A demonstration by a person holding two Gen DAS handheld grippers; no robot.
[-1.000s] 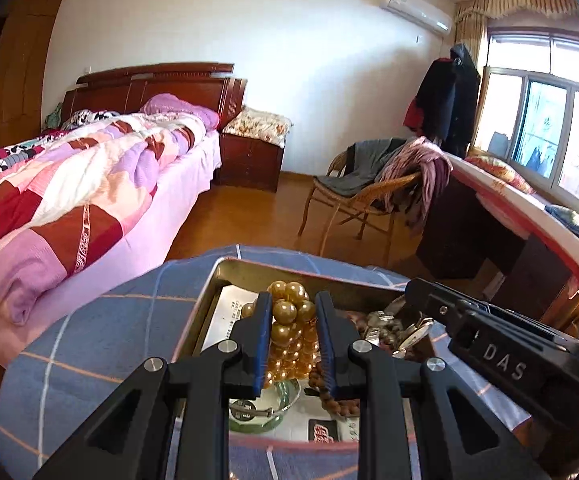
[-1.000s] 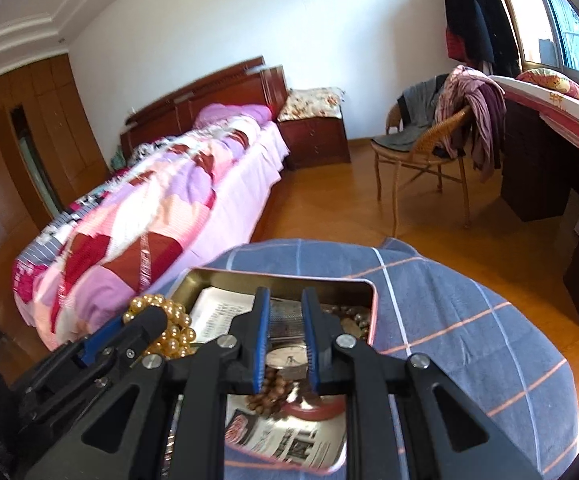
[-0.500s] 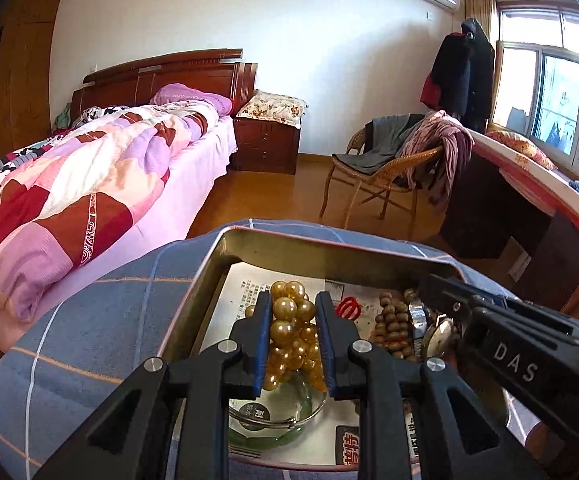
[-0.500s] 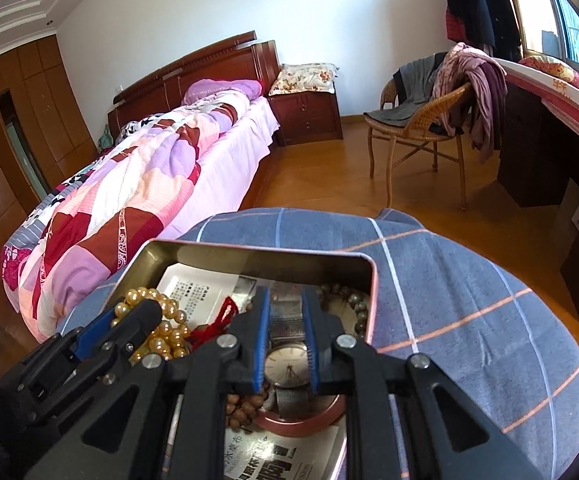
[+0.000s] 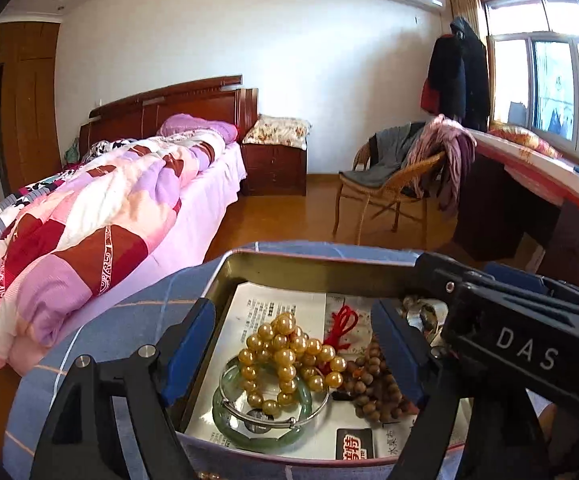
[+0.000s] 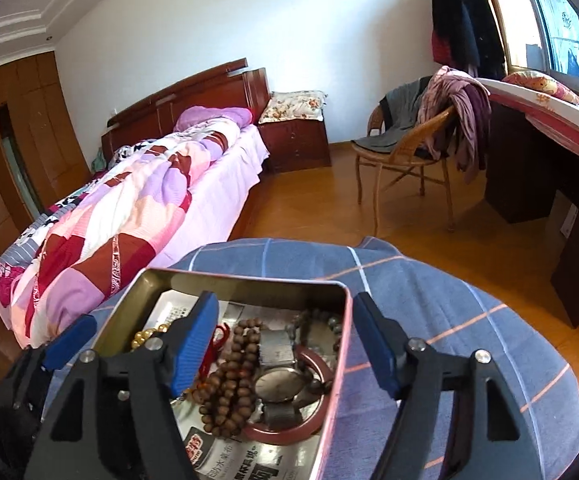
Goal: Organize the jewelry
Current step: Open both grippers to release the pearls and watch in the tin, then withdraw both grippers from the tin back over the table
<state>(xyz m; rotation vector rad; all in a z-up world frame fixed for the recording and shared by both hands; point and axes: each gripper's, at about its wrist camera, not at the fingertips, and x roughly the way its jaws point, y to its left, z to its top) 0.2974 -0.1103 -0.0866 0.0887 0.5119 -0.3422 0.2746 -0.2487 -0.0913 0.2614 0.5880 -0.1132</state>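
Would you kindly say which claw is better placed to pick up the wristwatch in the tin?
Right claw: its opening jaws hang directly over the wristwatch; the left claw hangs over the golden beads.

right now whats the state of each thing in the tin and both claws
tin: open, no lid on it, paper-lined
gold bead bracelet: loose in the tin, lying over the green bangle
green bangle: flat on the paper
brown bead string: heaped
watch: face up
left claw: opening, gripping nothing
right claw: opening, gripping nothing
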